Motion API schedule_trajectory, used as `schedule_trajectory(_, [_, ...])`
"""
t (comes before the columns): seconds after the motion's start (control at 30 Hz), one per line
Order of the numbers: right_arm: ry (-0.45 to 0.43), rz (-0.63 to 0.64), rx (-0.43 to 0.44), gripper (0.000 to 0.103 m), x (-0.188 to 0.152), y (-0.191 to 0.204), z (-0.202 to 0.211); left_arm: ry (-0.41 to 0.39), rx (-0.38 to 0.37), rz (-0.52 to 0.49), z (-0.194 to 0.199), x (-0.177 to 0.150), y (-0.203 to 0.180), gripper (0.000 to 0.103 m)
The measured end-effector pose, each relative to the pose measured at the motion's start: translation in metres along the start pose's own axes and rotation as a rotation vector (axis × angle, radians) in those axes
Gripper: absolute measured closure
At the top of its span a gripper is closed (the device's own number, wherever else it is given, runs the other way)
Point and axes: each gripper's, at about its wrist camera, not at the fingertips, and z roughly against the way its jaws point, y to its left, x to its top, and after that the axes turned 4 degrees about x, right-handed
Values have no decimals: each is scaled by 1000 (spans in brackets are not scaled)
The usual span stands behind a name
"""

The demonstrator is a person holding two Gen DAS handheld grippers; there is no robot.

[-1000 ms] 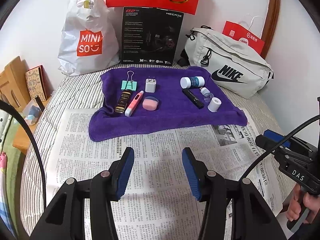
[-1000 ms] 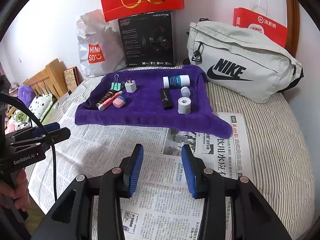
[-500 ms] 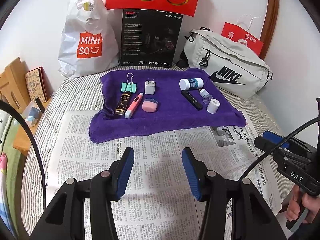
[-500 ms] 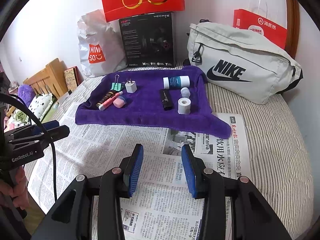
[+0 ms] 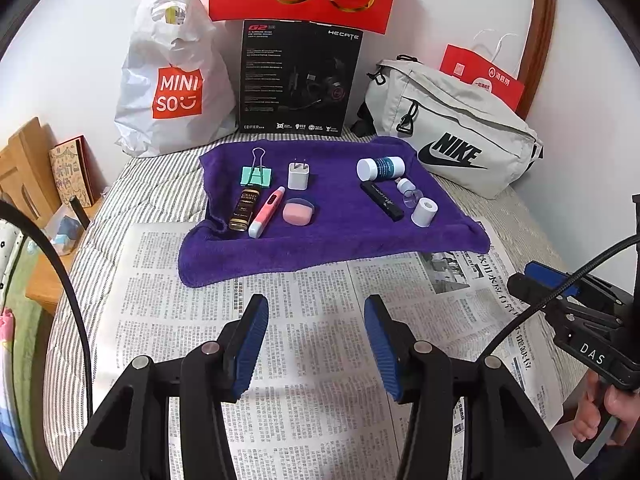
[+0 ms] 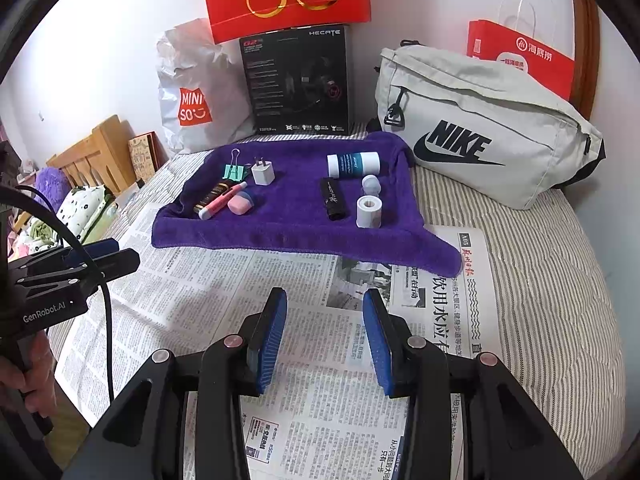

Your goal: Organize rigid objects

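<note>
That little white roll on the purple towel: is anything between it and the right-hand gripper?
Nothing visible. The open right gripper hovers over bare newspaper; the white roll stands nearest the purple towel's front edge.

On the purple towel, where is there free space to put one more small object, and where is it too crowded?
The purple towel has a bare strip down its middle, between the white charger and the black tube, and a bare band along its near edge. The left cluster around the pink eraser and the right cluster around the white roll are crowded.
</note>
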Motion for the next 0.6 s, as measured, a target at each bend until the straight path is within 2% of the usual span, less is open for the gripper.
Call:
schedule_trajectory(0.07, [0, -2, 1, 49, -1, -1, -2, -2, 0, -11, -1, 0, -1, 51])
schedule_trajectory(0.1, [-4, -3, 5, 44, -2, -2, -3, -6, 2, -17, -2, -1, -1, 42])
schedule_trajectory(0.13, [-7, -7, 7, 28, -3, -3, -6, -14, 9, -16, -3, -2, -1, 30])
schedule_trajectory(0.17, [-7, -12, 5, 7, -4, -4, -9, -20, 11, -14, -4, -3, -1, 25])
schedule_trajectory(0.2, [-8, -14, 7, 0, -7, -6, -13, -32, 8, -5, -6, -5, 1, 19])
schedule_trajectory(0.33, [44, -51, 16, 0, -17, -18, -36, -35, -20, 26, -20, -12, 8, 15])
schedule_trajectory(0.6, [115, -74, -43, 0, -42, -42, -80, 63, 52, 44, -67, -31, 29, 15])
